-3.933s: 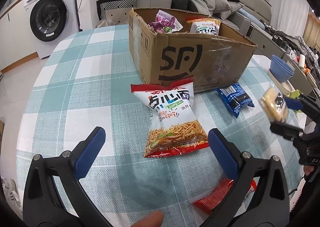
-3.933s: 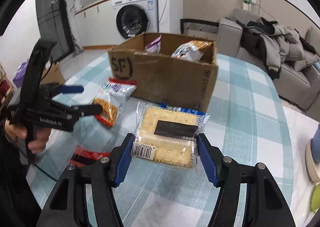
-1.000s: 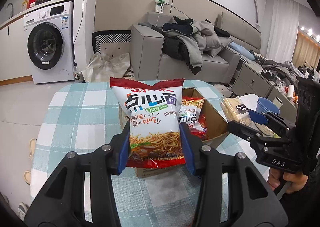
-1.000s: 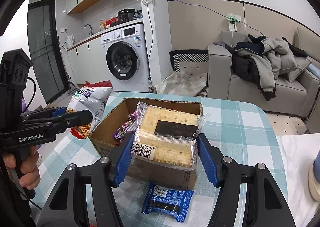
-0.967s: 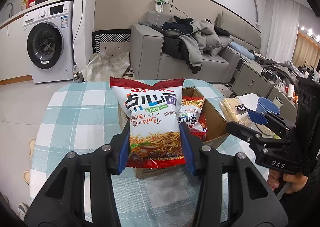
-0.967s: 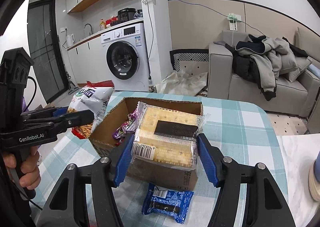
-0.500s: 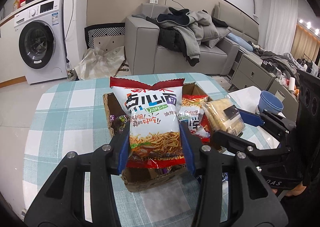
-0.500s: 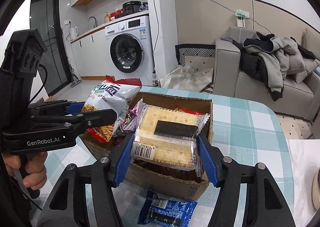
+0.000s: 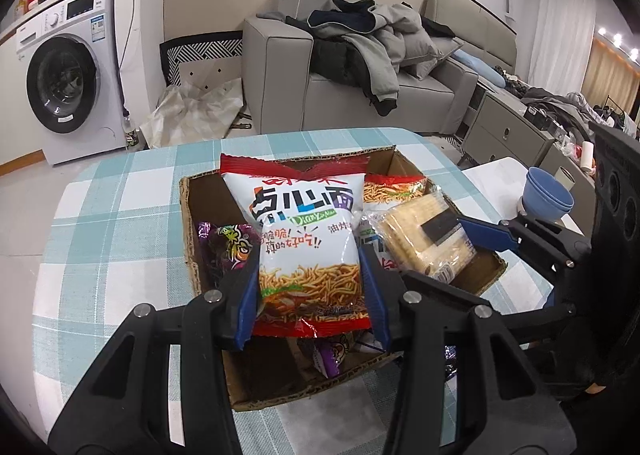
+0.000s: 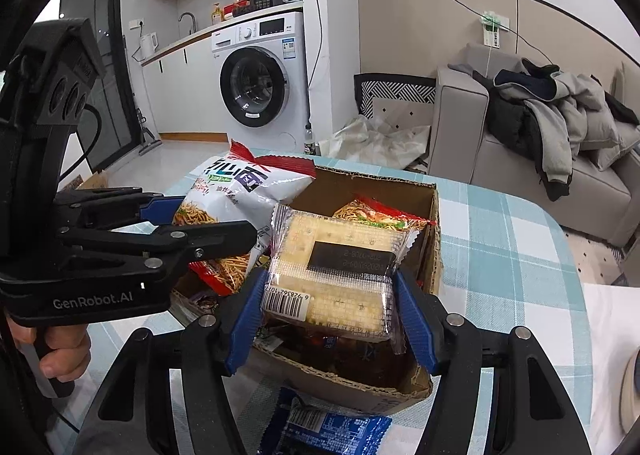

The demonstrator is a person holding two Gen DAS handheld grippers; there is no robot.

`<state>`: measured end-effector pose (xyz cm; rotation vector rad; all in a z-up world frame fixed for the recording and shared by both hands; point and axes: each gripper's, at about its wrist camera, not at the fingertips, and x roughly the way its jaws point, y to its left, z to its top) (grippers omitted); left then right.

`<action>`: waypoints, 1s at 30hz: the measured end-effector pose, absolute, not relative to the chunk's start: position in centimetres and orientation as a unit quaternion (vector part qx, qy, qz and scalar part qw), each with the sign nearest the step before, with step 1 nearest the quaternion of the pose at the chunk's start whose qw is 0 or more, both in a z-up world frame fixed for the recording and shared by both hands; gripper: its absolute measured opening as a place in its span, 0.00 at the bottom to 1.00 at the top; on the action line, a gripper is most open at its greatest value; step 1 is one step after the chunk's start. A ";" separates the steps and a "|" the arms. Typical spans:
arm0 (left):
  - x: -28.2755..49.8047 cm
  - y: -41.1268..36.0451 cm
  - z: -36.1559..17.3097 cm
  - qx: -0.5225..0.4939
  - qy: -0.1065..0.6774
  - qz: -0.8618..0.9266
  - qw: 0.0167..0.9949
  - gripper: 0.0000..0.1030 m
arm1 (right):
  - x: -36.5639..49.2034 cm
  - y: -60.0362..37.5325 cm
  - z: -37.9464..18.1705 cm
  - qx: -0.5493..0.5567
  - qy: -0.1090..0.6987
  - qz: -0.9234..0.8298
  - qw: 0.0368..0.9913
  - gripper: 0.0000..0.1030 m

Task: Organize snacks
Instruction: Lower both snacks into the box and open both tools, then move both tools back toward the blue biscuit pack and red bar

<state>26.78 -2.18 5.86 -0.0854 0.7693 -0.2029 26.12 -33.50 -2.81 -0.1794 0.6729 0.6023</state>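
A noodle snack bag point(image 9: 308, 247) is gripped at its lower sides by the left tongs point(image 9: 310, 295) and is held above the open cardboard box point(image 9: 188, 207), which stands on the checked surface point(image 9: 100, 215) towards its far edge. Beside it, a cracker pack point(image 10: 336, 275) is clamped between the pads of the right tongs point(image 10: 332, 319) over the same box. Inside the box a purple packet point(image 9: 228, 247) and another noodle bag point(image 10: 380, 217) are already stowed. Neither held item is released yet, and a blue packet point(image 10: 332, 429) lies on the surface just outside the box's near wall, so the sorting is judged partly done
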 end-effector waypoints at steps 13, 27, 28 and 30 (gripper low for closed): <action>25.6 -0.6 6.0 -0.051 0.378 -0.096 0.920 0.71 | 23.9 -34.7 -1.7 -0.112 0.298 0.291 0.902 0.87; 18.2 0.8 8.4 -0.056 0.358 -0.087 0.928 0.99 | 19.6 -40.0 0.5 -0.049 0.303 0.255 0.917 0.99; 17.6 0.9 8.5 -0.057 0.357 -0.087 0.928 0.99 | 19.2 -40.3 0.7 -0.046 0.303 0.254 0.917 0.99; 16.2 1.0 8.6 -0.060 0.358 -0.088 0.928 0.99 | 18.1 -40.8 1.0 -0.040 0.300 0.250 0.920 0.99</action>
